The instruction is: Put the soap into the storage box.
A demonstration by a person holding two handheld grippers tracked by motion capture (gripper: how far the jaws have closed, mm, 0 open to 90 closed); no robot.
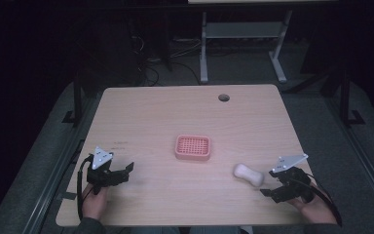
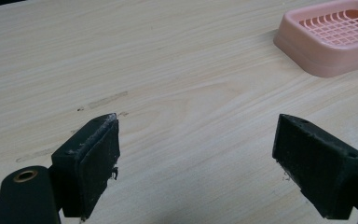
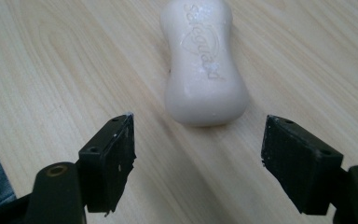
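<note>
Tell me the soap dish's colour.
Pink, with a grid floor; the dish shows best in the left gripper view.

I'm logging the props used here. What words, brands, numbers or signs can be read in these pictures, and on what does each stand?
"safeguard": embossed lengthwise in the top of the white waisted soap bar, lying on the light wooden table; read in the right gripper view.
Pink plastic slotted soap dish: no text to be seen.
Faint dark marks on the table near its left edge: too small to read.

The soap (image 3: 206, 65) is creamy white with embossed lettering, the dish (image 1: 193, 147) is salmon pink with a grid of holes, the table (image 1: 165, 117) is pale wood grain, and both claws (image 2: 196, 163) (image 3: 198, 161) are black.
</note>
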